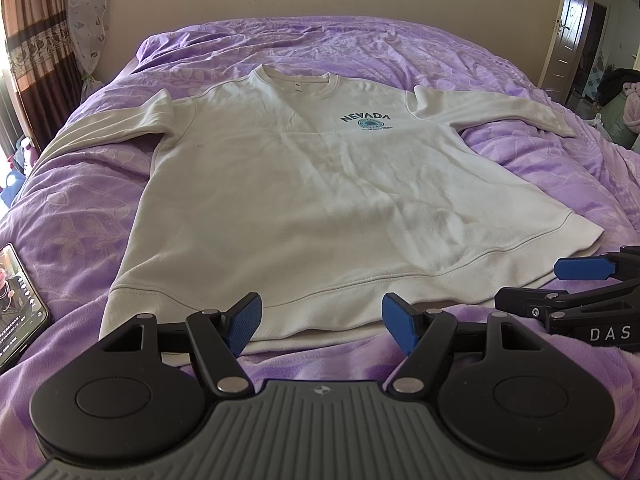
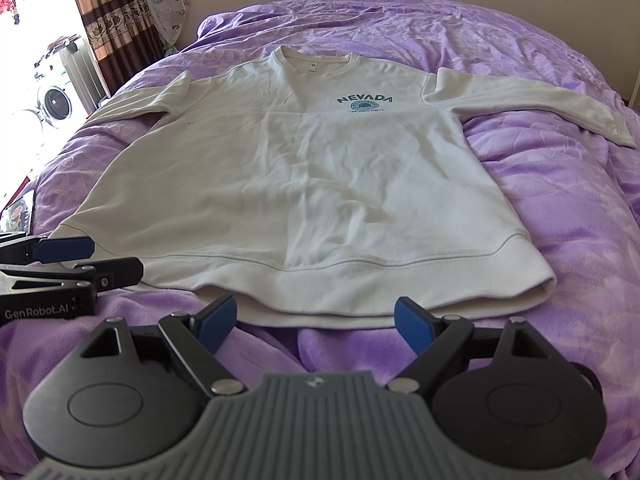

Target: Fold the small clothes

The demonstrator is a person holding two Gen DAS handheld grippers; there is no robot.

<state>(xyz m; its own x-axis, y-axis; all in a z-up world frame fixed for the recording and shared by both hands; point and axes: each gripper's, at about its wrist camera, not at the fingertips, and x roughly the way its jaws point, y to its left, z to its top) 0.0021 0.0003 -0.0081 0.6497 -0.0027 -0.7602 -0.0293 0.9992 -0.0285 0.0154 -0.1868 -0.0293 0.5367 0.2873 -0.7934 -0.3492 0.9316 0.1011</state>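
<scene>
Directly ahead of both spread fingers (image 1: 244,322) lies the sweatshirt (image 1: 304,184), flat.

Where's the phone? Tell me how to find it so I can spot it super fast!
Start at the big purple bedspread with the white NEVADA sweatshirt spread flat on it. Go to the sweatshirt's bottom hem, then off its left side to the edge of the bed. The phone lies there: a dark, flat rectangle with a lit screen, the only shiny hard thing on the soft cloth.
</scene>
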